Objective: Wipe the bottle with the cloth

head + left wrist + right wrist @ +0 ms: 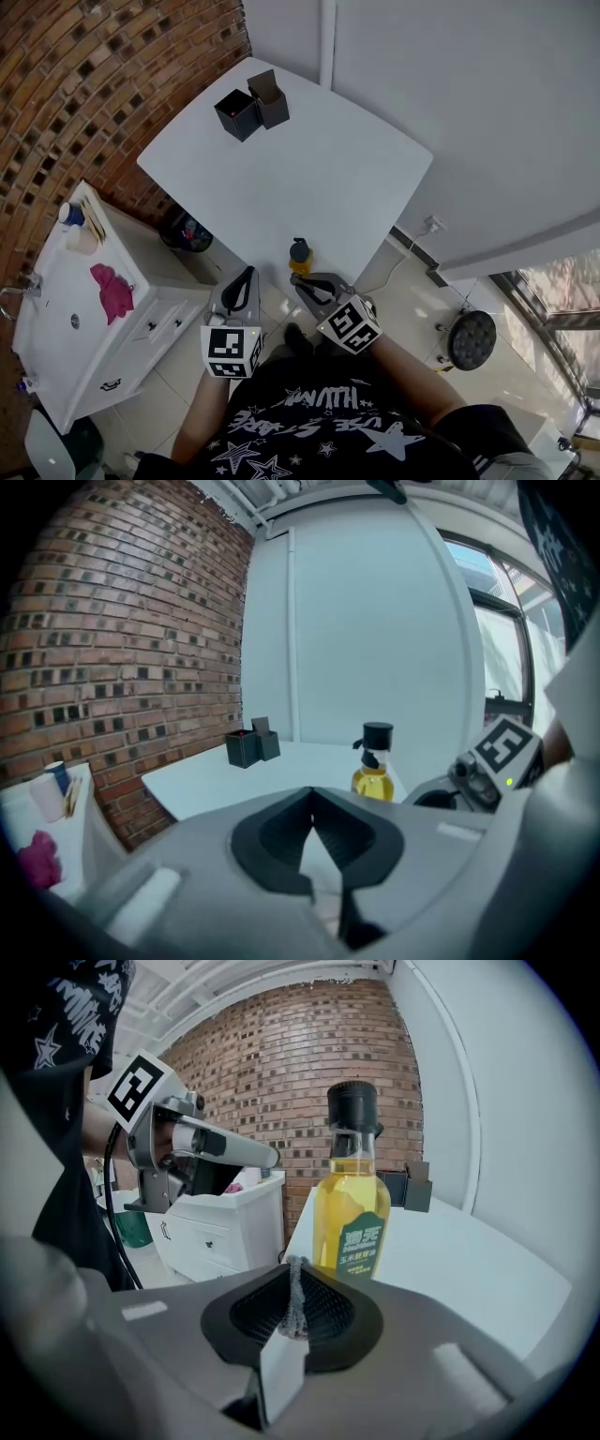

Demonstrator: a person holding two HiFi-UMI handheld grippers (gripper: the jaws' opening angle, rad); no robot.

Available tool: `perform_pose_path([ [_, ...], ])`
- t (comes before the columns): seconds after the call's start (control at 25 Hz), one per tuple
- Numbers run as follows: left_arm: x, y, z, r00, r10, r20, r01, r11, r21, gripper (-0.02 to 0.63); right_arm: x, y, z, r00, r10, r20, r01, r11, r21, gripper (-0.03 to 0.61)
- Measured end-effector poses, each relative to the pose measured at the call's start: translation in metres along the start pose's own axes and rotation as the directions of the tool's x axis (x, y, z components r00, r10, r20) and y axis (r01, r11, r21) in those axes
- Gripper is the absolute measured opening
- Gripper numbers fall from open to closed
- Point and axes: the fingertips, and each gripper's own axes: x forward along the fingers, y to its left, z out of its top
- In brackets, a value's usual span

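Note:
A bottle (pixel 299 255) of yellow oil with a black cap stands near the front edge of the white table (pixel 356 169). In the right gripper view the bottle (pixel 352 1213) stands upright just beyond my right gripper (pixel 294 1279), whose jaws are shut with a thin grey fuzzy strip of cloth (pixel 294 1302) pinched between them. My left gripper (pixel 312 797) is shut with nothing in it and hangs off the table's edge, left of the bottle (pixel 373 766). A pink cloth (pixel 111 291) lies on the white cabinet at the left. In the head view both grippers (pixel 246 279) (pixel 306 284) sit below the bottle.
Two black boxes (pixel 251 108) stand at the table's far corner. A white cabinet (pixel 56 328) with drawers and a small cup (pixel 71 215) is at the left against the brick wall. A dark bin (pixel 186 231) sits under the table.

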Motion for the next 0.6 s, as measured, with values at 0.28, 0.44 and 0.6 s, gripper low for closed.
perform_pose_path([
  [0.28, -0.004, 0.000, -0.005, 1.000, 0.004, -0.010, -0.004, 1.000, 0.000, 0.003, 0.002, 0.000, -0.010, 0.999, 0.010, -0.035, -0.010, 1.000, 0.010, 0.035],
  [0.44, -0.003, -0.001, -0.008, 1.000, 0.000, -0.015, 0.000, 1.000, -0.002, 0.003, -0.013, 0.001, -0.014, 0.999, 0.047, -0.019, -0.044, 0.991, 0.126, 0.035],
  [0.6, 0.004, -0.005, -0.008, 1.000, -0.009, -0.011, 0.009, 1.000, 0.003, 0.003, -0.053, -0.028, -0.008, 0.995, -0.088, 0.044, 0.067, 0.935, 0.349, 0.035],
])
